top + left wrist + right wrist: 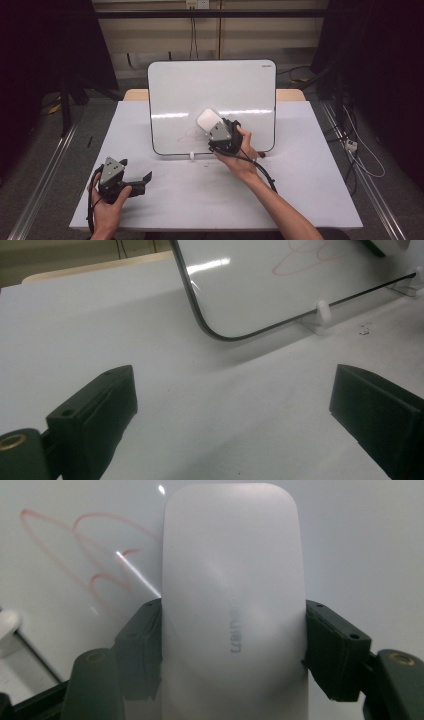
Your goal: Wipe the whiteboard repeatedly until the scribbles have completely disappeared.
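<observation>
White eraser (232, 605) sits clamped between the jaws of the right gripper (216, 131), pressed against the propped whiteboard (210, 85) beside red scribbles (85, 550), forearm angled up from bottom right, while the left gripper (142, 179) rests on the surface (310, 190), jaws released.

Centre of frame: whiteboard (212, 100) propped upright on a white table (200, 200). Right gripper (216, 127) holds a white eraser (207, 120) against its lower face, beside faint red marks (190, 134). Lower left: left gripper (145, 181) rests on the table, jaws apart.
</observation>
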Demonstrator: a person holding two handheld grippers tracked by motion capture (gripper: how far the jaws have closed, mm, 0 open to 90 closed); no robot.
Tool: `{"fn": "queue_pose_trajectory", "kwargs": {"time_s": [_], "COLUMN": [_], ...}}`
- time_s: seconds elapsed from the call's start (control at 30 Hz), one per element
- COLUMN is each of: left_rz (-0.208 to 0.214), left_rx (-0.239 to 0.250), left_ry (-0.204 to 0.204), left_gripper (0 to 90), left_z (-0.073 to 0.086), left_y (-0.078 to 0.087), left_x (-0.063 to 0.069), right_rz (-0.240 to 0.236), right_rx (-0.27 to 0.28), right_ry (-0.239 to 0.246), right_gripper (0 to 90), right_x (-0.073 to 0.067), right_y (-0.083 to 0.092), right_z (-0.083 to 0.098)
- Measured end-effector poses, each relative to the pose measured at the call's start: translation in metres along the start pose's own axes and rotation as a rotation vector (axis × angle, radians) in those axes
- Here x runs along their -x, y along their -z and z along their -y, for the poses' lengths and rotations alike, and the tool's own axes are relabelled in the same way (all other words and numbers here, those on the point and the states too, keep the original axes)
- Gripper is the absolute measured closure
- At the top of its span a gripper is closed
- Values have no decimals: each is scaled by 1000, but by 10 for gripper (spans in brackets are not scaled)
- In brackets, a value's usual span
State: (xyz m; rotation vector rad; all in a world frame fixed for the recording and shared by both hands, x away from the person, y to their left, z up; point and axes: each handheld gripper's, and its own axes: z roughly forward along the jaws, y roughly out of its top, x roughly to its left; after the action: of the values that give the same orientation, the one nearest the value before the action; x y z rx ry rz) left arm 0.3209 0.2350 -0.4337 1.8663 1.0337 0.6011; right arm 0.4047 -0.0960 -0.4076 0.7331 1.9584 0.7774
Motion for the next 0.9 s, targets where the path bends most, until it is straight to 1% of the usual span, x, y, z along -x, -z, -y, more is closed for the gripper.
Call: {"fn": "queue_pose_trajectory", "kwargs": {"time_s": [0.07,0.17,0.2,0.27,0.33,0.4,0.5,0.53,0.57,0.67,0.8,0.9], "left_rz": [1,3,3,6,6,6,6,5,5,4,3,6], "left_rx": [1,-6,-9,-9,-9,-7,-6,-7,-7,-4,-5,-11], "left_ry": [5,-2,-3,0,-1,4,4,-3,-5,-3,-5,-8], "left_gripper": [49,49,49,49,49,49,49,49,49,49,49,49], "left_z": [0,0,0,1,0,0,0,0,0,0,0,0], "left_y": [0,0,-1,-2,-2,-2,-2,-2,-1,-1,-1,-2], "left_x": [0,-1,-1,-1,-1,-1,-1,-1,0,0,-1,0], "right_rz": [8,22,26,34,43,58,72,74,72,64,46,42], "right_rx": [5,14,15,17,15,20,33,32,33,31,33,36], "right_ry": [-16,-53,-57,-72,-76,-69,-71,-73,-74,-52,-21,-25], "right_gripper": [316,316,316,316,316,316,316,316,316,316,316,316], "right_x": [8,19,22,27,28,25,22,21,20,14,0,-10], "right_y": [-3,-6,-7,-10,-11,-11,-10,-10,-11,-11,-11,-12], "right_z": [-6,-14,-17,-21,-24,-24,-22,-22,-22,-23,-22,-21]}}
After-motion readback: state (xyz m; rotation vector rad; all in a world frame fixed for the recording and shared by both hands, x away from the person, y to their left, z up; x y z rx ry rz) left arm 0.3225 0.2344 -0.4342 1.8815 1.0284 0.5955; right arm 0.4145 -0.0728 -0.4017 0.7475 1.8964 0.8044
